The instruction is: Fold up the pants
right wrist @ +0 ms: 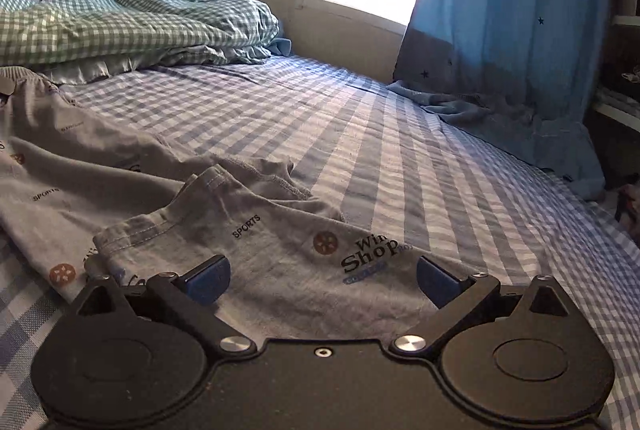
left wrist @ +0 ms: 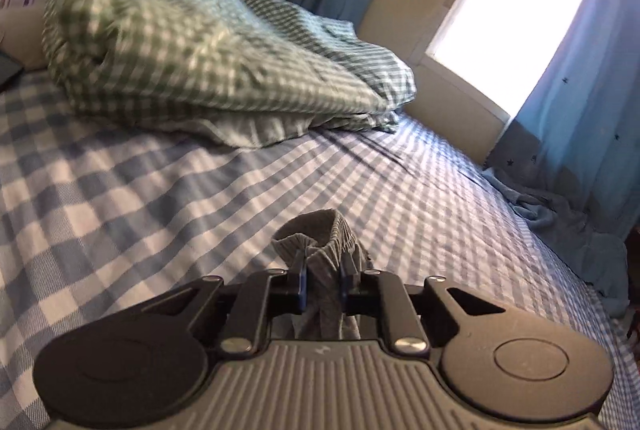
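Now | left gripper (left wrist: 323, 282) clamps bunched pants (right wrist: 160, 197) waistband; right gripper (right wrist: 323, 280) gapes wide over pants hem; bed (right wrist: 400, 157)

Green checked quilt (left wrist: 192, 61) blurred; pants (right wrist: 160, 197) cut off left.

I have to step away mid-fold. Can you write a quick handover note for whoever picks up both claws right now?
Left claw: shut on a bunched bit of the grey pants' waistband, lifted off the checked bedsheet.
Right claw: open, over the leg ends of the pants, gripping nothing.
Pants: spread crumpled across the sheet, legs overlapping; green checked duvet heaped beyond.
Done: waistband gripped. No neat fold visible yet.
Left: grip the leg end, straighten the pants, fold.
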`<state>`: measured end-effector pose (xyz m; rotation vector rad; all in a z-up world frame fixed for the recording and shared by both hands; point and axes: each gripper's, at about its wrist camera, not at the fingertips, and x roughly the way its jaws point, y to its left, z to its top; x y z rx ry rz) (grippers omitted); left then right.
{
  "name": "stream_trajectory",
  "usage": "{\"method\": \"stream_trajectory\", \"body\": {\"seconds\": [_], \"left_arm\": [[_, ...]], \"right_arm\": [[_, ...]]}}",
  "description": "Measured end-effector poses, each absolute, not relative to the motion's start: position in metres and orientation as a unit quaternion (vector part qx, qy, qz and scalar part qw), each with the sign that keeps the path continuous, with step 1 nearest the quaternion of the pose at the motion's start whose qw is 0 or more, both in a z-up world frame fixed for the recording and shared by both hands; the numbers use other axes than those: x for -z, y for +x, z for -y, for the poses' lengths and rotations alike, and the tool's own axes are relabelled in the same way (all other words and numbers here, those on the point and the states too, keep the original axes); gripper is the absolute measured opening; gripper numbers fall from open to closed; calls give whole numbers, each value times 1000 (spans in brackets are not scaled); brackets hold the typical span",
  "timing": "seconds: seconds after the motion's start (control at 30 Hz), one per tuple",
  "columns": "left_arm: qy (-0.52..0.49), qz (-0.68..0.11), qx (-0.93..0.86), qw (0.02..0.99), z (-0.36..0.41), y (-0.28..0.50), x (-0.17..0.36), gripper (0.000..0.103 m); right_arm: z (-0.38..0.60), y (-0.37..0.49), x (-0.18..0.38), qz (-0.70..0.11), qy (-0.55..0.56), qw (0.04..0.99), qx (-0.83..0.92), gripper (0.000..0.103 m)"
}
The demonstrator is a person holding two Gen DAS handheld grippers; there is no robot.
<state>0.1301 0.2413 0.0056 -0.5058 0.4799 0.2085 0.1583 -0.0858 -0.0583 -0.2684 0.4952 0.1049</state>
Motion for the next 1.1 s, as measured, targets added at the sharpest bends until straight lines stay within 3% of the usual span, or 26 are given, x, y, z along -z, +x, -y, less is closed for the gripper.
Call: {"method": "stream_trajectory", "body": {"seconds": [0.23,0.4,0.53,0.73,0.8,0.83,0.9,0.97,1.1], "left_arm": [[-68,-198,12,978,-122,135,-85,15],[51,-176,120,976,-10,125,-113,15],[129,-180,211,952,82,113,-101,16],[205,-234,299,902,185,105,-21,19],[205,-261,306,892,199,105,6,32],[203,-273,307,889,201,103,16,34],[192,-274,308,891,197,96,25,59],[189,-249,300,901,183,81,27,69],[207,-237,284,906,158,73,25,70]], "right_arm": [[157,138,36,-215,-69,973,-38,100],[234,117,27,-199,-54,979,-7,100],[294,94,28,-194,-46,979,37,100],[360,65,57,-231,-46,966,103,100],[371,59,66,-246,-58,961,115,100],[374,56,68,-252,-57,959,116,100],[381,52,70,-256,-49,959,114,100],[384,51,68,-255,-39,960,105,100],[379,71,50,-245,35,969,27,100]]}}
